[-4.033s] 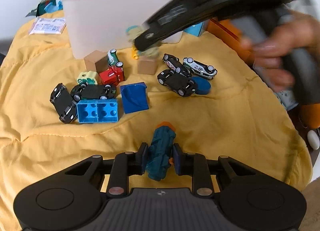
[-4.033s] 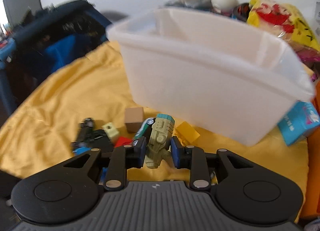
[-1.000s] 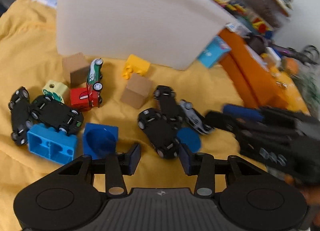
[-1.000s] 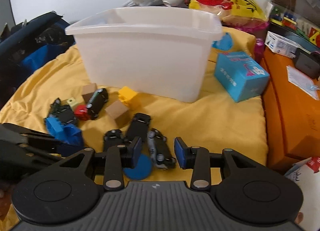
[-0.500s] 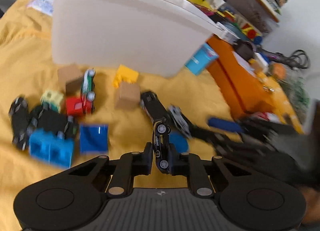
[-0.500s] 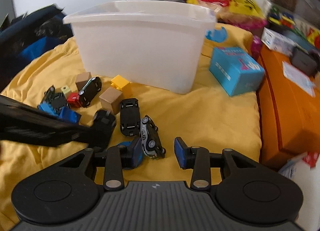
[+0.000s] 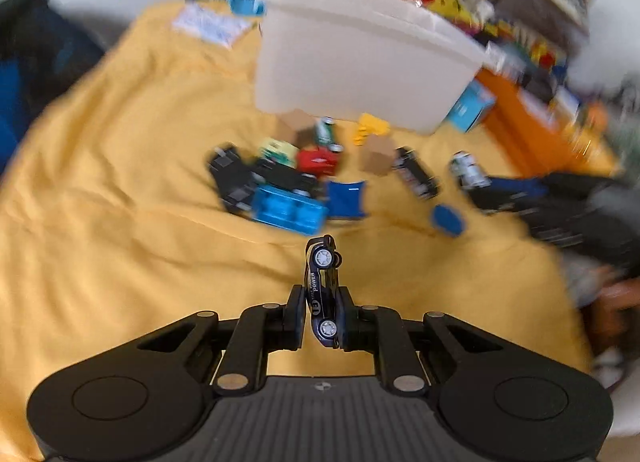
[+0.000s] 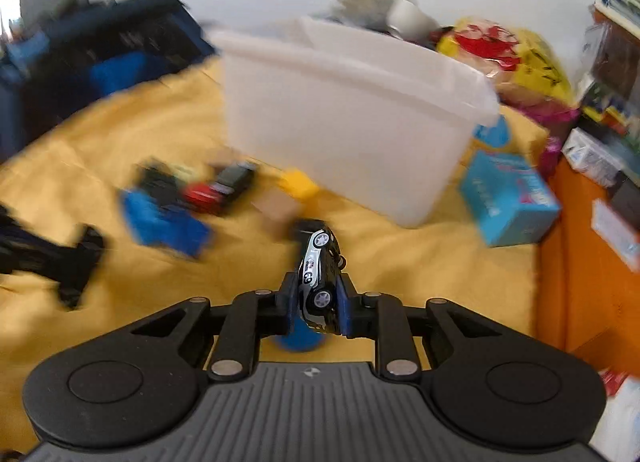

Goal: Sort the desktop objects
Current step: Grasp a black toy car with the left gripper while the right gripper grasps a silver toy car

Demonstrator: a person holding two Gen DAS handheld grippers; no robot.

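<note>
While both cameras are blurred by motion, a dark blue toy car (image 7: pixel 322 296) is seen clamped on its side between the fingers of the left gripper (image 7: pixel 320 316), which are closed tight against it; its nose sticks out toward twelve o'clock, two silver wheels face the lens, and white lettering is visible on the door. It is held clear of the yellow cloth (image 7: pixel 120 181). On the right gripper (image 8: pixel 318 300), the fingers have just been closing, and a black-and-silver toy car (image 8: pixel 318 278) is now pinched between the blue pads, also on its side, with a number printed on its flank and its front end pointing toward twelve o'clock. A blue disc (image 8: pixel 298 336) lies on the cloth under those fingers. At twelve o'clock in both views stands the white plastic bin (image 7: pixel 360 73). At about eleven o'clock from the left fingers, the remaining pile is spread out: a light blue brick (image 7: pixel 288 211), black cars, a red car (image 7: pixel 318 159), a wooden cube (image 7: pixel 378 157).
</note>
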